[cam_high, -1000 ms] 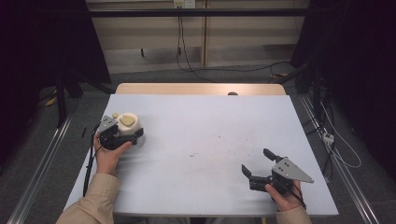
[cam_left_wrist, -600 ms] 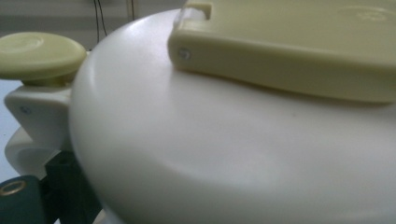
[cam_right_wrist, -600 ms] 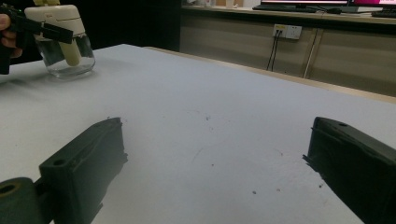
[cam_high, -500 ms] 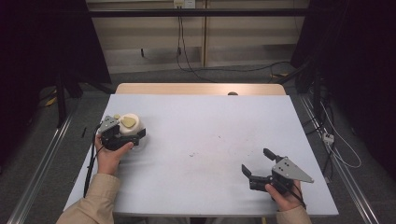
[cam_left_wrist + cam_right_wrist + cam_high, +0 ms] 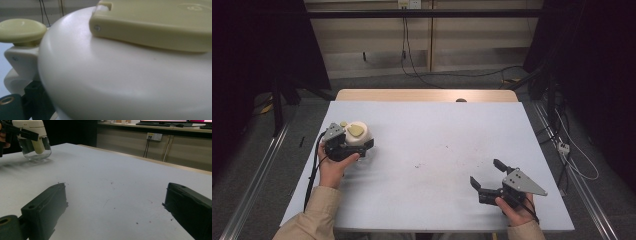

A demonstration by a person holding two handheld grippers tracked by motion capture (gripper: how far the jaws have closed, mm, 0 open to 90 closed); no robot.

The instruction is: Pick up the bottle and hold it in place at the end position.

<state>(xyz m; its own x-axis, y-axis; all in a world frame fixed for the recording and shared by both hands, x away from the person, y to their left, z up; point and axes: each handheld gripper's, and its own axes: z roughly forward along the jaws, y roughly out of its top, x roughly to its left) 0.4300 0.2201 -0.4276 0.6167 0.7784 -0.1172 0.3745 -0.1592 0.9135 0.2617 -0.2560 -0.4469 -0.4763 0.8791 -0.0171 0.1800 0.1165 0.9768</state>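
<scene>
A clear glass jar (image 5: pixel 360 150) with a white domed lid (image 5: pixel 357 132) stands at the table's left side. The lid carries a flat pale-yellow handle (image 5: pixel 155 25) and a small yellow knob (image 5: pixel 21 28). My left gripper (image 5: pixel 362 141) is shut on the lid, its jaws on either side of it. The right gripper view has the jar (image 5: pixel 33 147) far off at top left, with a black jaw of the left gripper (image 5: pixel 26 133) across its lid. My right gripper (image 5: pixel 484 171) rests low over the table's front right, open and holding nothing (image 5: pixel 115 195).
The white table (image 5: pixel 437 130) has a few dark specks (image 5: pixel 432 160) near its middle. A wooden strip (image 5: pixel 422 95) runs along its far edge. Cables (image 5: pixel 572 150) lie on the floor to the right, and metal rails (image 5: pixel 257 175) run beside the table.
The left gripper with the jar has edged slightly to the right. The right gripper has stayed where it was.
</scene>
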